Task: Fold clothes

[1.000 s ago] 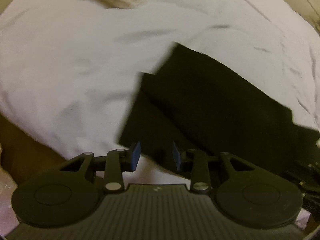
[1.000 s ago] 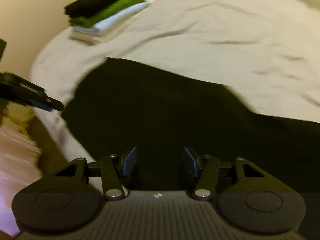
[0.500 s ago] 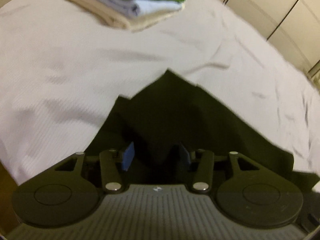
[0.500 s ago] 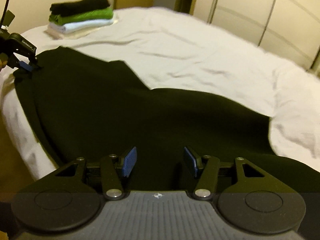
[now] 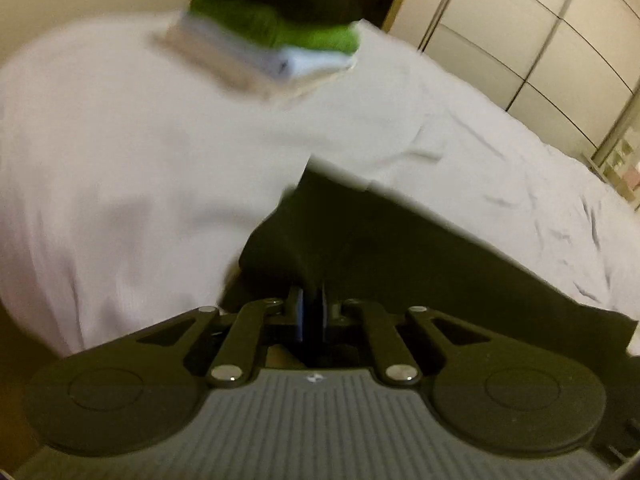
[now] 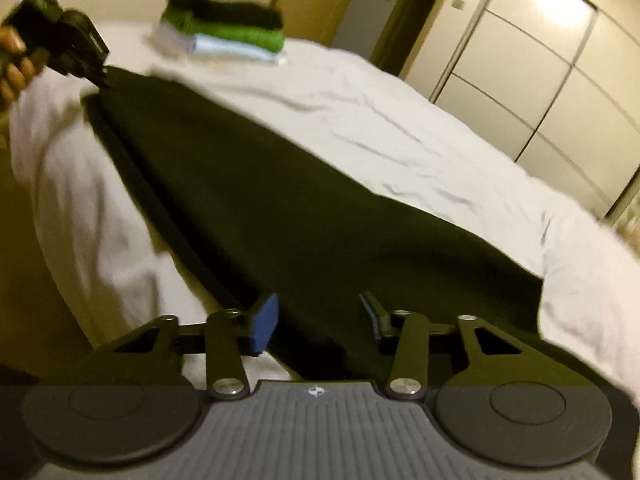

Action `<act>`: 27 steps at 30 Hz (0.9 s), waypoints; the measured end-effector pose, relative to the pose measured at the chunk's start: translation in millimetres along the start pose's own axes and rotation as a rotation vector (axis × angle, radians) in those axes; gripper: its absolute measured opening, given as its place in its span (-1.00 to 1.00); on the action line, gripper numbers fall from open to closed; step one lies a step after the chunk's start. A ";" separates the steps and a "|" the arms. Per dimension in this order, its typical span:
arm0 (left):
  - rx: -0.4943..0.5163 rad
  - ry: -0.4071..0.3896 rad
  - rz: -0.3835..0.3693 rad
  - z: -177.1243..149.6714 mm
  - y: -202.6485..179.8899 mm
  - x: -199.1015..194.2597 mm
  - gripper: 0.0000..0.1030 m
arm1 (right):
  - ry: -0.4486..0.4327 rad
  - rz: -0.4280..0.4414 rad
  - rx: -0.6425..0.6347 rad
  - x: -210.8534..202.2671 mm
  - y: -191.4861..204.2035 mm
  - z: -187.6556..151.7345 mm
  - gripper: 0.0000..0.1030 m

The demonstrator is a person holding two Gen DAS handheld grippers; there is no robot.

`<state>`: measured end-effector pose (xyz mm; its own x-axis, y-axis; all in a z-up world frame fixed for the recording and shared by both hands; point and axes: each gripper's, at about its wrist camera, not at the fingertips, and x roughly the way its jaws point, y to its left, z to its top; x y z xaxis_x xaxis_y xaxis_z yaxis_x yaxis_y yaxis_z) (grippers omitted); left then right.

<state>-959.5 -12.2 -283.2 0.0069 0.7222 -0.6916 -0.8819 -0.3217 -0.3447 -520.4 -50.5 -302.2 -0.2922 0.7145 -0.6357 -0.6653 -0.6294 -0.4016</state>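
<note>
Now the left gripper [image 5: 311, 314] has just pinched one corner of the black garment [image 6: 280, 208] on the bed [image 6: 400, 128], while the right gripper [image 6: 318, 322], half spread and just closing over the other corner, must clamp before lifting.

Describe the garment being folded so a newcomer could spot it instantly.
Start at the white bed. The black garment lies spread flat along the bed's near edge, with the left gripper pinched on its far corner and the right gripper, jaws just closing, at its near end. Unlike the black piece topping the folded stack behind, it lies unfolded.
</note>
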 end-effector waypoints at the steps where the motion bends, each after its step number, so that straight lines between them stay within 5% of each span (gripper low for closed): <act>1: -0.010 -0.011 -0.005 -0.4 1.5 -2.1 -0.88 | 0.007 -0.012 -0.026 2.0 2.8 -1.5 -0.23; 14: -0.009 -0.009 0.004 0.5 0.6 -10.7 -0.83 | 0.029 -0.074 -0.305 16.1 38.4 -14.7 -0.31; 15: -0.010 -0.005 0.005 -0.3 0.9 -9.8 -0.90 | 0.032 -0.082 -0.334 18.3 40.4 -16.6 -0.44; 16: -0.011 -0.010 0.003 -0.7 0.9 -11.3 -0.91 | 0.034 -0.083 -0.354 19.8 42.1 -18.1 -0.96; 17: -0.006 -0.029 -0.002 -1.0 -0.1 -16.3 -0.91 | 0.027 -0.090 -0.364 19.4 42.3 -18.9 -1.00; 21: 0.050 -0.116 -0.024 -6.5 -2.5 -43.8 -0.91 | -0.021 -0.108 -0.341 -2.3 34.5 -15.1 -1.00; 27: 0.141 -0.063 0.076 -28.8 -3.8 -23.0 -0.79 | 0.062 -0.070 -0.301 12.7 45.8 -31.0 -0.96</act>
<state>-942.7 -45.2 -284.3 -0.0876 0.7374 -0.6697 -0.9361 -0.2909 -0.1978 -533.3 -79.8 -349.2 -0.2040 0.7454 -0.6346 -0.4462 -0.6478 -0.6174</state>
